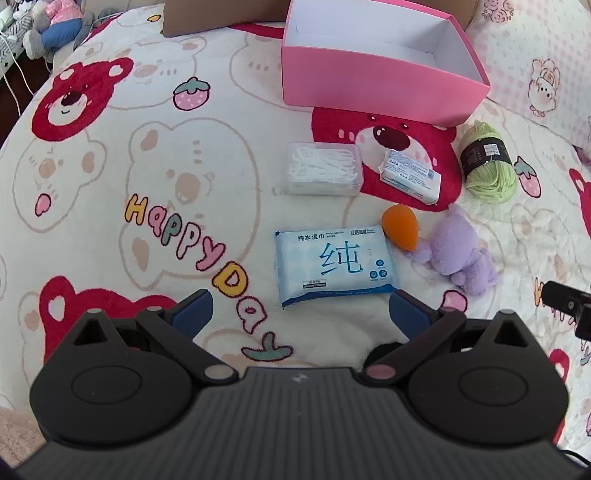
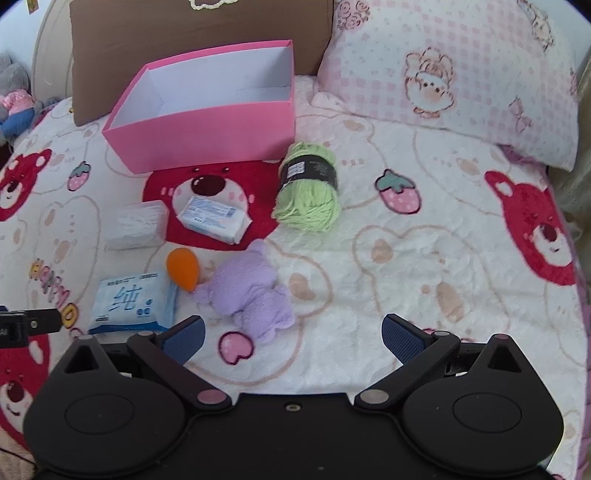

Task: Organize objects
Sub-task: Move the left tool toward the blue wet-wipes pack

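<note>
An open pink box (image 1: pixel 369 79) (image 2: pixel 207 129), empty, stands at the back of the bed. In front of it lie a clear box of floss picks (image 1: pixel 323 173) (image 2: pixel 138 223), a small tissue pack (image 1: pixel 410 175) (image 2: pixel 212 218), green yarn (image 1: pixel 487 162) (image 2: pixel 308 186), an orange sponge (image 1: pixel 400 227) (image 2: pixel 183 267), a purple plush (image 1: pixel 456 253) (image 2: pixel 251 295) and a blue wet-wipes pack (image 1: pixel 334 264) (image 2: pixel 133 299). My left gripper (image 1: pixel 299 314) is open and empty, just short of the wipes pack. My right gripper (image 2: pixel 291 336) is open and empty, near the plush.
All lies on a bear-print blanket (image 1: pixel 147 184) (image 2: pixel 406 258). A brown cushion (image 2: pixel 199 37) and a pink pillow (image 2: pixel 461 74) stand behind the box. Plush toys (image 1: pixel 55 26) sit at the far left.
</note>
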Tool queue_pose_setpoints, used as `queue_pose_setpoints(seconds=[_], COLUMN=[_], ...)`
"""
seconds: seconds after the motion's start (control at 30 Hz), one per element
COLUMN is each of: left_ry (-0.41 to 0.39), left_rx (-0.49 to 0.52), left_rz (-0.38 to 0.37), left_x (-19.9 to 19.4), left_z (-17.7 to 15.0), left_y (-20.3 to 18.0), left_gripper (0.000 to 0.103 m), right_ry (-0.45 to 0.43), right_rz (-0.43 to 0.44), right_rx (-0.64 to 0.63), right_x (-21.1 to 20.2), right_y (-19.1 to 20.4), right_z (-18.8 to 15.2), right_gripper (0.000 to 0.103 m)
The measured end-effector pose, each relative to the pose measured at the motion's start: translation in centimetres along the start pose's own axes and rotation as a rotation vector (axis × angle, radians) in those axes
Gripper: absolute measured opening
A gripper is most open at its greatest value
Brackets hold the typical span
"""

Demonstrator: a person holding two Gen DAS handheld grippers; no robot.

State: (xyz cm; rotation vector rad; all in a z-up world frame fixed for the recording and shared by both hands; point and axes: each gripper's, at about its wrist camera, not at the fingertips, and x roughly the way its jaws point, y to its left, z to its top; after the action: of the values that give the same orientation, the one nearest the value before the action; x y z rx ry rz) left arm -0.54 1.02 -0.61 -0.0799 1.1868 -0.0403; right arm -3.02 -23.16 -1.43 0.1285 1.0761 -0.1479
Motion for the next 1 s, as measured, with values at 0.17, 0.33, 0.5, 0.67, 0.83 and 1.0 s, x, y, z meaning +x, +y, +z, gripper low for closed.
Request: queue_pose_setpoints(seconds=[0.17,0.33,0.5,0.67,0.83,1.0], left_ry=[0.012,0.028,0.029,0.041,0.045,0.050], left_rx=[-0.005,-0.013,-0.061,-0.062,-0.023,-0.012], left_rz=[-0.003,-0.003,-0.022,-0.020,-0.009,-0.028], left_x=[0.28,0.51,0.54,0.66,0.66,0.46], left_z=[-0.04,-0.10,-0.13,0.02,-0.02,-0.02], left_y=[0.13,0.18,0.77,0.97,0.52,0.21], left_gripper=[0.103,0.103,0.103,0.103,0.103,0.103], right_ry=[-0.003,0.004,0.017,0.028,0.029,0.037], right_rz=[0.017,0.005,-0.003,-0.011,-0.012,-0.020], right_rx=[0.003,0.007,0.008,0.012,0.010,0.005], right_x=[-0.23,-0.20,0.02,0.23,0.26,0.58], right_y=[0.06,-0.05,-0.10,-0.12,-0.12,-0.02], right_z=[0.04,0.02,0.04,-0.02,-0.05,-0.04], right_gripper=[0.103,0.103,0.103,0.103,0.103,0.103])
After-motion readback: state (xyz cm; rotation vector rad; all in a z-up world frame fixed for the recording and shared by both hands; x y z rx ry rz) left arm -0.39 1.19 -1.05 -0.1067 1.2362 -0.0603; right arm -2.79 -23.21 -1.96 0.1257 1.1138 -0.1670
